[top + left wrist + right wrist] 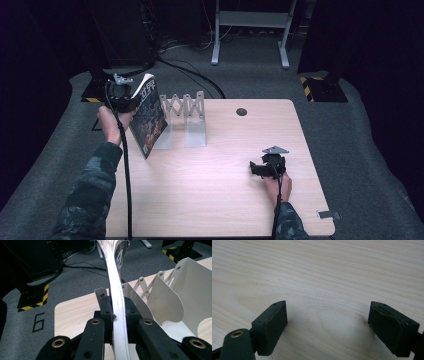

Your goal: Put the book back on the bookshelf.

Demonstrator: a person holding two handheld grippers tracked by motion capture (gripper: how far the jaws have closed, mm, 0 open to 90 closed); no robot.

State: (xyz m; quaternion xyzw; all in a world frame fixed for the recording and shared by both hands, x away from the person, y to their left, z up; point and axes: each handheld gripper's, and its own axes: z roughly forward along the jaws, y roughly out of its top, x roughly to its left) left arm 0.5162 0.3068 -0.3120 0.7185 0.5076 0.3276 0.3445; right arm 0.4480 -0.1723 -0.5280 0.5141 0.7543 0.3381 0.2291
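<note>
A thin book or magazine (149, 117) with a dark printed cover hangs tilted over the table's far left edge. My left gripper (125, 100) is shut on its top corner; in the left gripper view the white page edges (117, 302) run up between the two black jaws, and my left gripper (117, 308) clamps them. A white expanding metal rack (186, 120) with upright dividers stands just right of the book, its nearest divider (162, 302) beside the pages. My right gripper (261, 169) rests low over the table at the right, open, with bare wood (327, 315) between its pads.
The light wooden table (215, 200) has a round cable hole (241, 111) at the far edge. Grey carpet surrounds it, with cables and a dark stand base (95, 92) behind the left corner. A metal frame (250, 30) stands at the back.
</note>
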